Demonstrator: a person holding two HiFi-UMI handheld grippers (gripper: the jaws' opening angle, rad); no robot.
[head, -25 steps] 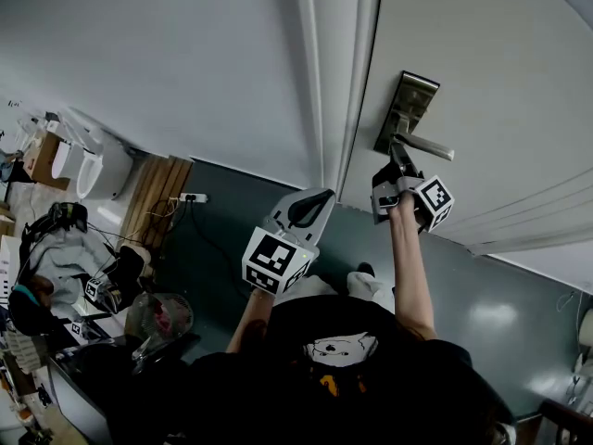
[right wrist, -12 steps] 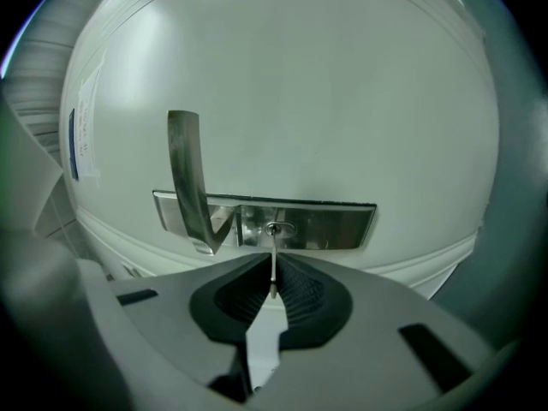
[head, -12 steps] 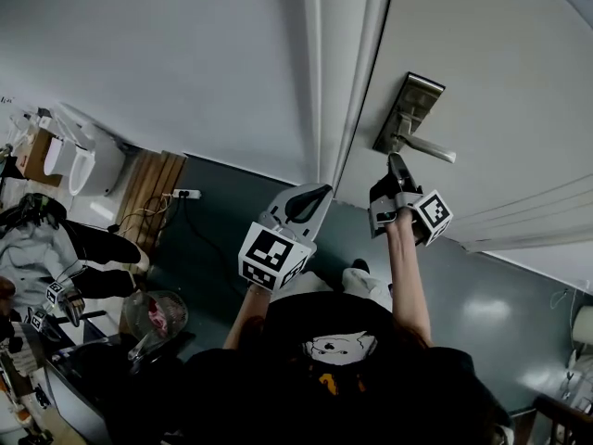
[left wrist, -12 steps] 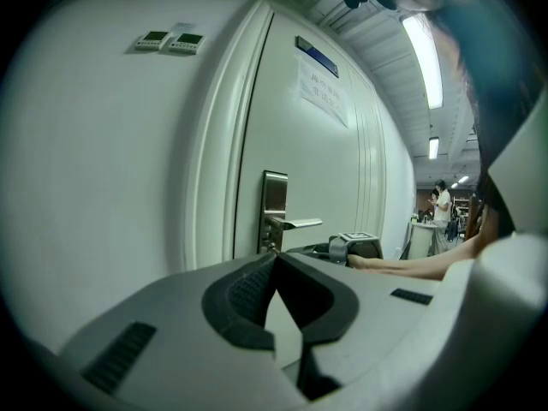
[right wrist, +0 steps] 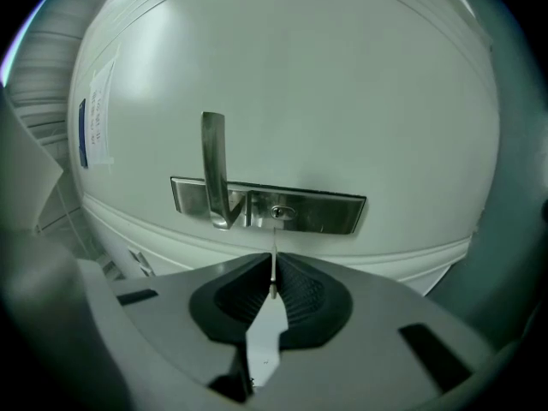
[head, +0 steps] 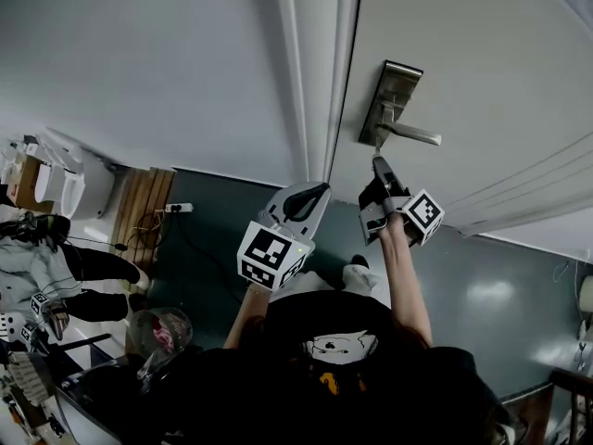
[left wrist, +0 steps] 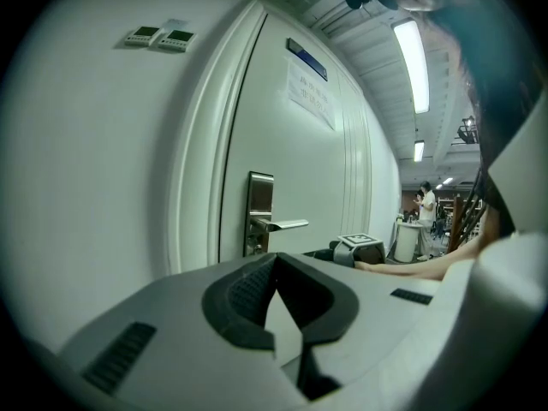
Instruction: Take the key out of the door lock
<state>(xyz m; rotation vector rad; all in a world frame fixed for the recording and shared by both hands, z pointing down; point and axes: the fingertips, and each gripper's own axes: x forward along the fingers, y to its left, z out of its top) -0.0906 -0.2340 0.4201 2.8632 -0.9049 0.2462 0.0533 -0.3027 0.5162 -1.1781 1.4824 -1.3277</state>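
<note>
Right gripper view: right gripper clamps thin silver metal key — likely light, stiff, slippery; best held by its flat head. Left gripper closed, empty.

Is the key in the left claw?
No, the left claw is shut on nothing, while the thin key is pinched in the right claw, in front of the door lock.

Soft, even indoor light falls on the pale door. A ceiling strip light glares in the left gripper view. The glossy floor carries pale reflections. Both gripper views bulge fisheye, corners dark, foreground blurred.
</note>
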